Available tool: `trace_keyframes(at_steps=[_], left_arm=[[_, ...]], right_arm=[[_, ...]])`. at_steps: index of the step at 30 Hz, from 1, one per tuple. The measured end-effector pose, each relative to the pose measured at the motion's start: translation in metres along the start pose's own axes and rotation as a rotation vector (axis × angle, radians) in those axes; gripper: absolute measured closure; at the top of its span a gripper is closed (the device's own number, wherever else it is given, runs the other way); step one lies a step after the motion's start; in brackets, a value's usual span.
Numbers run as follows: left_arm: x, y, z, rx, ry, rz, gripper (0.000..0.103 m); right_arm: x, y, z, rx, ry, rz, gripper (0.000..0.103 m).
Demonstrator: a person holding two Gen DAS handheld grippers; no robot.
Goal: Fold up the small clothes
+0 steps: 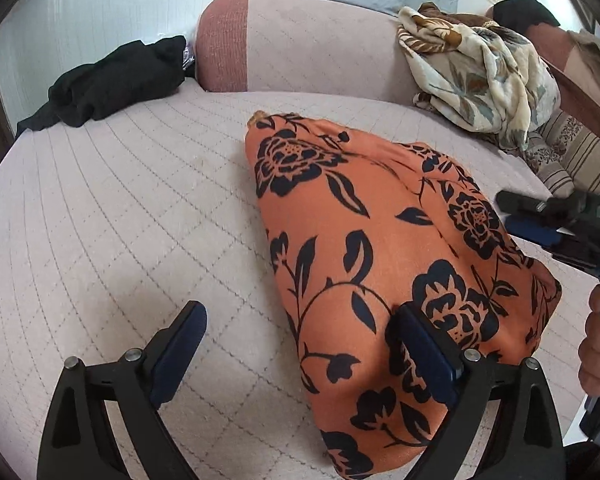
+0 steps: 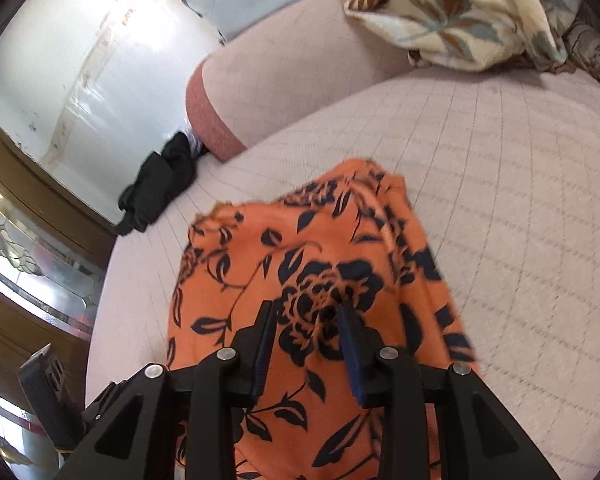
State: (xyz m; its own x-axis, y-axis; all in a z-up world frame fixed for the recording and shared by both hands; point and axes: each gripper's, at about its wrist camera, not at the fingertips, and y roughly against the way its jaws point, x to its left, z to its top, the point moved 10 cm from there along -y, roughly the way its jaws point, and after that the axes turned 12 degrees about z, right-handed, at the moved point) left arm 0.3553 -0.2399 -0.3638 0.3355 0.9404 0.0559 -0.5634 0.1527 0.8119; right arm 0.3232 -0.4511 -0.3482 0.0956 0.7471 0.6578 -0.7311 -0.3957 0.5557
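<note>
Quilted pink bedding (image 1: 120, 208) carries the orange floral garment (image 1: 340, 240), folded narrow, near me. My left gripper (image 1: 300, 312) gapes wide, grasping nothing; my right gripper (image 2: 306, 316) hangs parted over the cloth (pads look clear). I should smooth it flat before folding again.

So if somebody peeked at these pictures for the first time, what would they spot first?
The bright orange cloth with dark flowers, lying in the middle of the pale quilted sofa seat. Next, the black left gripper, spread wide right up front with one finger over the cloth's edge. Then the crumpled black garment at the far left and the flowery cream blanket heaped at the far right.
</note>
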Motion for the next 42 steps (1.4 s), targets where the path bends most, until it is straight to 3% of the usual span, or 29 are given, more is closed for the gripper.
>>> trace_keyframes(at_steps=[1, 2, 3, 9, 31, 38, 42], left_arm=[[0.000, 0.001, 0.001, 0.000, 0.004, -0.007, 0.006], [0.000, 0.000, 0.004, 0.000, 0.006, -0.016, 0.006], [0.000, 0.002, 0.005, 0.000, 0.009, -0.033, 0.006], [-0.003, 0.007, 0.013, -0.012, -0.014, -0.098, 0.006], [-0.029, -0.004, 0.012, 0.038, -0.058, -0.197, 0.006], [-0.041, -0.006, 0.005, 0.071, -0.076, -0.251, 0.006], [-0.041, -0.010, 0.004, 0.094, -0.053, -0.287, 0.006]], right_arm=[[-0.002, 0.004, 0.003, -0.011, -0.001, 0.003, 0.031], [-0.003, 0.008, 0.006, -0.031, -0.008, 0.009, 0.022], [-0.005, 0.015, 0.011, -0.063, -0.015, 0.019, 0.020], [-0.033, 0.032, 0.022, -0.081, -0.069, 0.024, 0.020], [-0.067, 0.005, -0.010, 0.115, -0.146, 0.079, 0.020], [-0.072, -0.004, -0.016, 0.138, -0.183, 0.126, 0.020], [-0.072, -0.009, -0.013, 0.133, -0.212, 0.200, 0.020]])
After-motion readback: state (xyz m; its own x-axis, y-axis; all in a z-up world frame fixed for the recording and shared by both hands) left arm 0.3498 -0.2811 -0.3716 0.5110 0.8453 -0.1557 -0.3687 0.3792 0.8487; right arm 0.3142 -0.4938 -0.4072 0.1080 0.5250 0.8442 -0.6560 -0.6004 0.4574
